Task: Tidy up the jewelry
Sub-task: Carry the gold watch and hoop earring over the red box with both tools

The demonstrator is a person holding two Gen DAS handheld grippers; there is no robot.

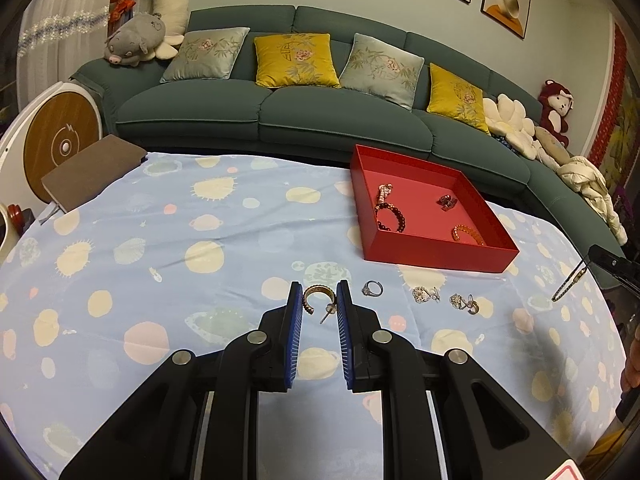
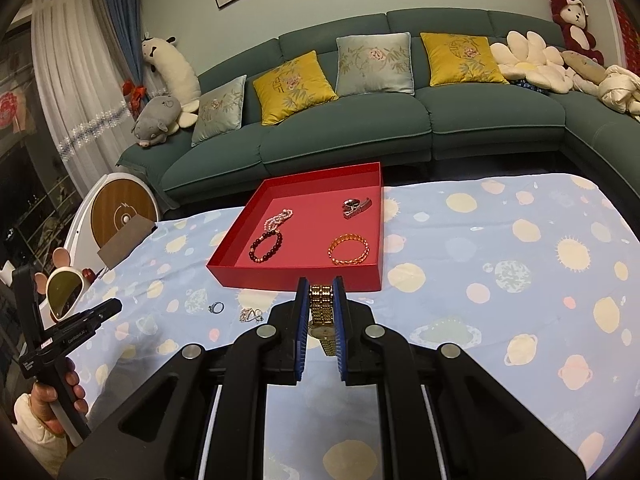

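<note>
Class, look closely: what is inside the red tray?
The shallow red cardboard tray holds a pink pearl strand, dark beaded bracelet, orange beaded bracelet and silver clip. Nothing appears covered.

The tray [image 2: 256, 280] is sitting on the cloth-covered table [image 2: 500, 240], with the sofa [image 2: 352, 136] standing behind it. Inside the tray, a pearl strand [image 2: 279, 218], a beaded bracelet [image 2: 266, 246], a bangle [image 2: 349, 249] and a clip [image 2: 356, 206] are lying apart. In front of the tray, a ring [image 1: 372, 289] and two earring clusters [image 1: 426, 294] are lying in a row. A notebook [image 1: 94, 171] is lying far left of the tray.
</note>
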